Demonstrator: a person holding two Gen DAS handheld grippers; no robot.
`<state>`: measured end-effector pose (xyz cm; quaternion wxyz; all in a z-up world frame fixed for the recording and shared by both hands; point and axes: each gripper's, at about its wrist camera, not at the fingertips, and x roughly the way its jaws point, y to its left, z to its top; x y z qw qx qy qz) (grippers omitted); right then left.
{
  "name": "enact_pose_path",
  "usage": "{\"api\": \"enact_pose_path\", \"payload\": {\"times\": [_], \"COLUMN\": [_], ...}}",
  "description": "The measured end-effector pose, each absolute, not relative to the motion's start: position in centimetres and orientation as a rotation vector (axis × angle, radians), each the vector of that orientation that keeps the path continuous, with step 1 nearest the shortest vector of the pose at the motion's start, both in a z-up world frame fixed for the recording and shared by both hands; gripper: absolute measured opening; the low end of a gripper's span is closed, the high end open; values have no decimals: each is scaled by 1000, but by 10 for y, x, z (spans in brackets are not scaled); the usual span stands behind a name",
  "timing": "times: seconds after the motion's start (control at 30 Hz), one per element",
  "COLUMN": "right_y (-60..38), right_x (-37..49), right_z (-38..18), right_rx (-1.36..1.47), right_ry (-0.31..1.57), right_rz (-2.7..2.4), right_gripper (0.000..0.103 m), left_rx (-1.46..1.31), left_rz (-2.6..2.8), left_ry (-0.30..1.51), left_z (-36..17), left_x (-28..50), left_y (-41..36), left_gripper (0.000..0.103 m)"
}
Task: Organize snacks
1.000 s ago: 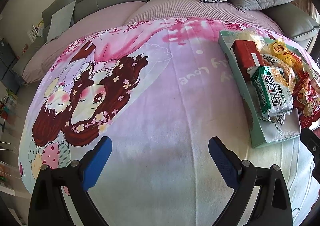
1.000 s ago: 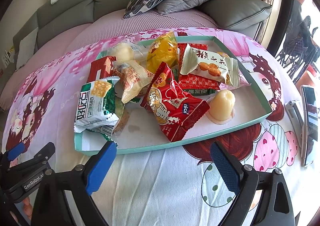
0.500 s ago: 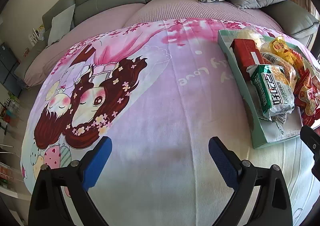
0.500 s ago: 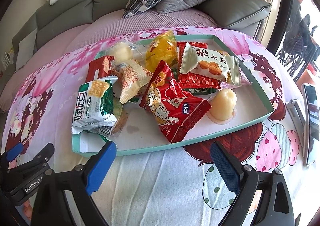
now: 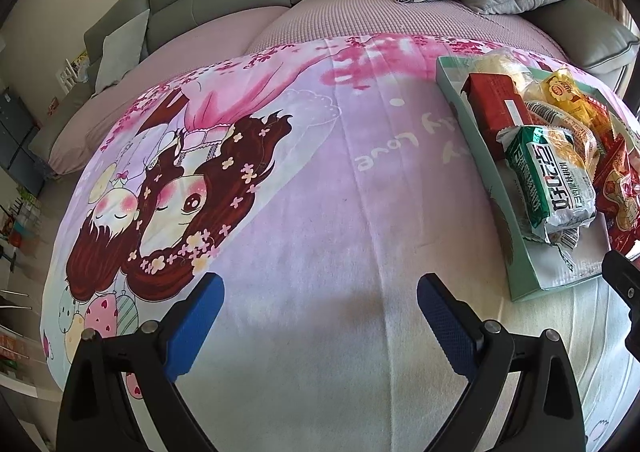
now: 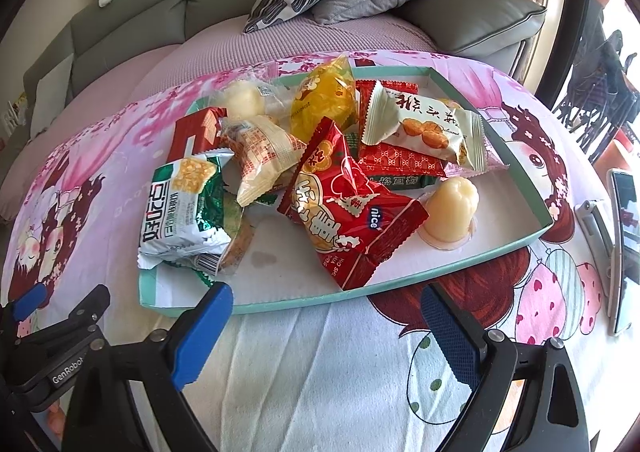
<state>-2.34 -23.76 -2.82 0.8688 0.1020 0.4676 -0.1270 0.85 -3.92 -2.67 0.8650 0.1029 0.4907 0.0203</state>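
Right gripper (image 6: pixel 326 326), black frame with blue pads: jaws spread wide, nothing between them. It has crept closer to the shallow mint-green cardboard tray (image 6: pixel 532 196) over the last second; the tray's near rim now sits just ahead of the left pad. Left gripper (image 5: pixel 320 312), same build: jaws released, empty, hanging over bare cloth. Its view has barely shifted.

Snacks all lie heaped in the tray, on the pink cartoon-print cloth (image 5: pixel 304 188) covering the desk. None has moved. The approach reads as lining up on the pile, though which packet is meant is not settled.

Right view only:
- red crinkled packet marked "nice" (image 6: pixel 348 204), topmost, nearest the jaws
- pale yellow jelly cup (image 6: pixel 452 208), standing apart on bare tray floor
- white pouch printed with biscuits (image 6: pixel 424 128), clear yellow bag (image 6: pixel 324 100), pale round sweet in clear wrap (image 6: pixel 240 100)
- smartphone on a stand (image 6: pixel 624 244), off to the right edge

Left view only: the wide free stretch of cloth left of the tray. It shows the tray edge-on, with the green-and-white cracker packet (image 5: pixel 548 180) and flat red box (image 5: pixel 496 104) nearest. What lies under the green packet is possibly another wrapper; too crumpled to tell.

The heap fits either a sorted load or one awaiting sorting.
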Motion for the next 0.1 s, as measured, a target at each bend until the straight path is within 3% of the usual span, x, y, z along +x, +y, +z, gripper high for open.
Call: {"api": "enact_pose_path", "payload": {"times": [0.1], "right_y": [-237], "right_x": [-22], "right_z": [-28], "right_rx": [212], "right_ry": [978], "right_rz": [-264], "right_gripper": [97], "left_rx": [209], "left_rz": [31], "left_ry": [1026], "left_z": [-25], "left_x": [9], "left_y": [-40], "left_gripper": [97]}}
